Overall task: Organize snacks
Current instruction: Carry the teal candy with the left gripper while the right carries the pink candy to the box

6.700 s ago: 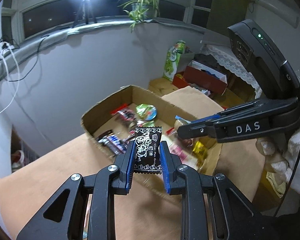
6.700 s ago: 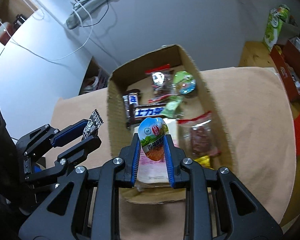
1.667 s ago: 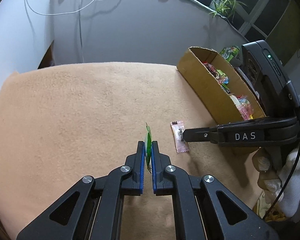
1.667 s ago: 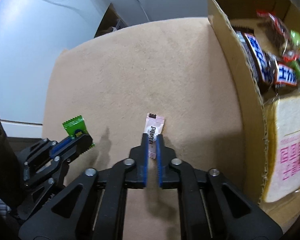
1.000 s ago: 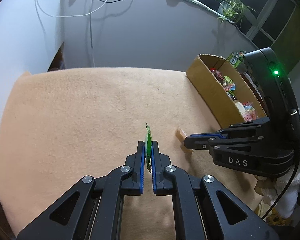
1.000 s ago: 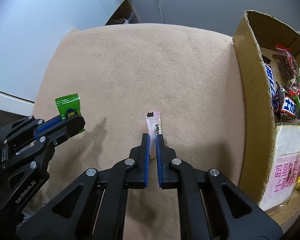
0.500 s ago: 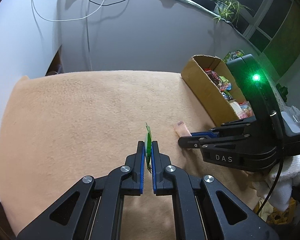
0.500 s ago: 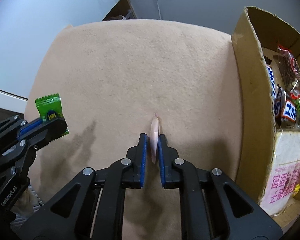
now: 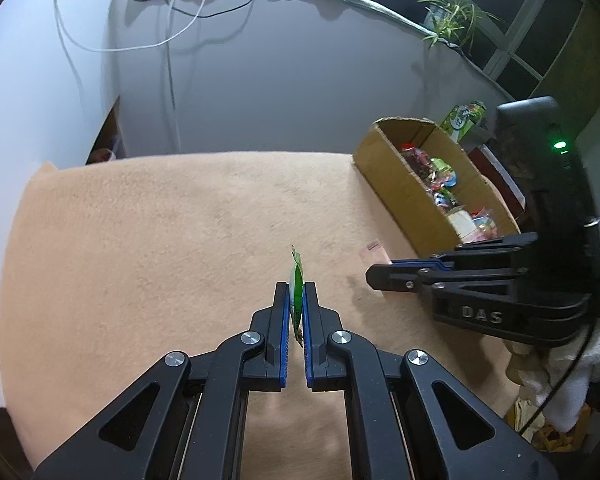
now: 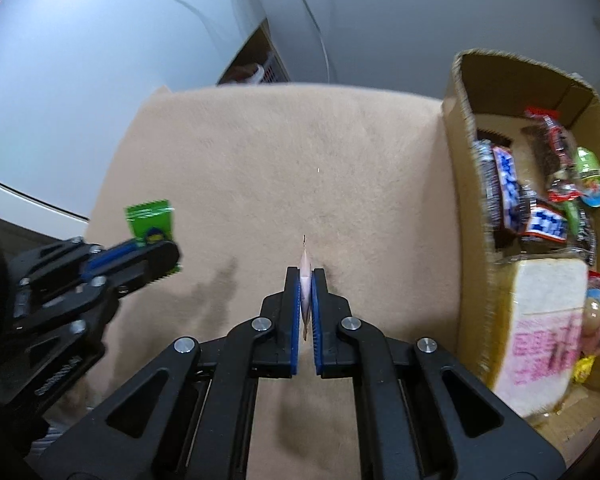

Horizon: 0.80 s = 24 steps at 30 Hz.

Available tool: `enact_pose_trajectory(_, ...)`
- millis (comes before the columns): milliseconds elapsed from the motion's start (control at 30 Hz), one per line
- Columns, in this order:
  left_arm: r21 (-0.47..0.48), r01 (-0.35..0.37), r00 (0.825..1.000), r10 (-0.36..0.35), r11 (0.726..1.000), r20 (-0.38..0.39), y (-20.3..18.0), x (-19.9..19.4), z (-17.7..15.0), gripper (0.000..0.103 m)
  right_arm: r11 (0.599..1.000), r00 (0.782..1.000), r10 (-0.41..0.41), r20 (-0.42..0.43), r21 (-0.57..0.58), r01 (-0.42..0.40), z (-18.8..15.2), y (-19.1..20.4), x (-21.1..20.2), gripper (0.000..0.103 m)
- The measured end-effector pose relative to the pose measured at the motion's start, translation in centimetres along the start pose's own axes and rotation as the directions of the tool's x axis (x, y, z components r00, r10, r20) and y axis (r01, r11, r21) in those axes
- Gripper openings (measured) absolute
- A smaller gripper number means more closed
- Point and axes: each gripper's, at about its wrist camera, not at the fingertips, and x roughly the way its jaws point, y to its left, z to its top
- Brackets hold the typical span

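Observation:
My left gripper (image 9: 296,288) is shut on a small green candy packet (image 9: 296,276), held edge-on above the tan cloth; the packet also shows in the right wrist view (image 10: 151,222). My right gripper (image 10: 306,274) is shut on a thin pink candy packet (image 10: 305,266), lifted off the cloth; its end shows in the left wrist view (image 9: 374,252). The cardboard box (image 9: 396,184) with several snacks stands to the right, seen too in the right wrist view (image 10: 466,184). Both grippers are left of the box.
A tan cloth (image 9: 160,240) covers the table. The box holds chocolate bars (image 10: 508,184), a bread bag (image 10: 540,320) and other packets. A grey wall with cables (image 9: 168,40) lies behind. A green can (image 9: 462,118) stands beyond the box.
My right gripper has lifted the pink packet off the cloth and turned it edge-on, drifting toward the box. My left gripper keeps the green packet and has risen slightly.

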Motion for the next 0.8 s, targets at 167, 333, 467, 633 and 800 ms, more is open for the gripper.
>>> enact_pose_trajectory(167,0.036,0.010,1.000,-0.011,0.999,0.015,-1.9,-0.5,1.3,0.005,1.000,0.998,0.002,0.055,0.025,-0.003,-0.8,-2.1,-4.1,0.005)
enact_pose_trajectory(333,0.080,0.016,1.000,-0.018,0.997,0.024,-4.0,-0.4,3.1,0.005,0.998,0.994,-0.024,0.108,0.064,0.018,-1.1,-4.8,-7.9,0.005)
enact_pose_trajectory(467,0.119,0.028,0.999,-0.032,0.993,0.028,-6.1,0.1,4.5,0.005,0.994,0.989,-0.053,0.136,0.099,0.040,-0.6,-6.9,-9.7,0.005)
enact_pose_trajectory(633,0.168,0.053,0.998,-0.057,0.984,0.020,-9.1,1.3,5.8,0.005,0.987,0.984,-0.092,0.154,0.141,0.071,-0.7,-9.6,-11.0,0.005)
enact_pose_trajectory(800,0.192,0.083,0.996,-0.085,0.978,0.005,-11.9,3.0,6.9,0.005,0.980,0.981,-0.114,0.159,0.178,0.086,-0.7,-11.8,-11.4,0.005)
